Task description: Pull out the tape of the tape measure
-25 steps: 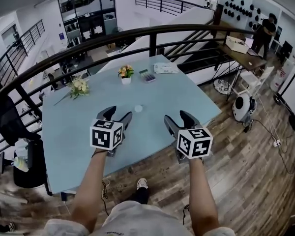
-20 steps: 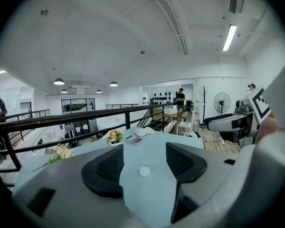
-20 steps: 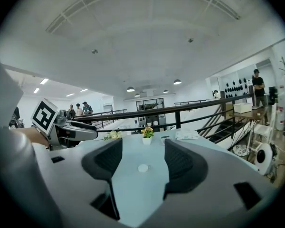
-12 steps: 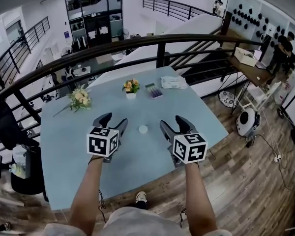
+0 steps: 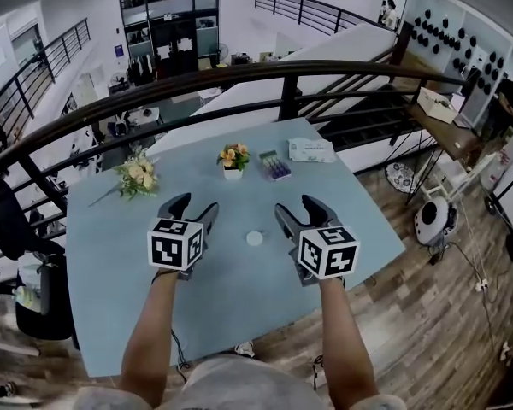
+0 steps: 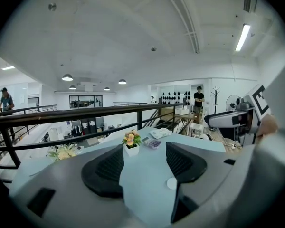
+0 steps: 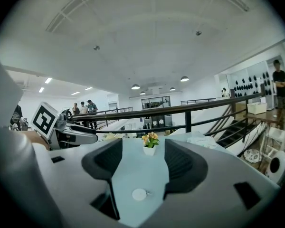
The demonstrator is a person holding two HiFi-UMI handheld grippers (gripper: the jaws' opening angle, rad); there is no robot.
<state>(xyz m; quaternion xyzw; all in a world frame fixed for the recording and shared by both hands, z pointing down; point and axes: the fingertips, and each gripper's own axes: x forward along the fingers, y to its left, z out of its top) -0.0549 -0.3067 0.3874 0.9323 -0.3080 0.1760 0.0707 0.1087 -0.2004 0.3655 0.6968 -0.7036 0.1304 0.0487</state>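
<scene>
Head view: pale-blue table beside railing

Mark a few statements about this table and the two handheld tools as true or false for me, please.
1. The small round white tape measure lies on the pale blue table, between the two tools. True.
2. The left tool is clamped on the tape measure. False: its jaws stand apart with nothing in them.
3. The right tool is open. True.
4. The little white pot of orange flowers has tipped over. False: it stands upright.
</scene>
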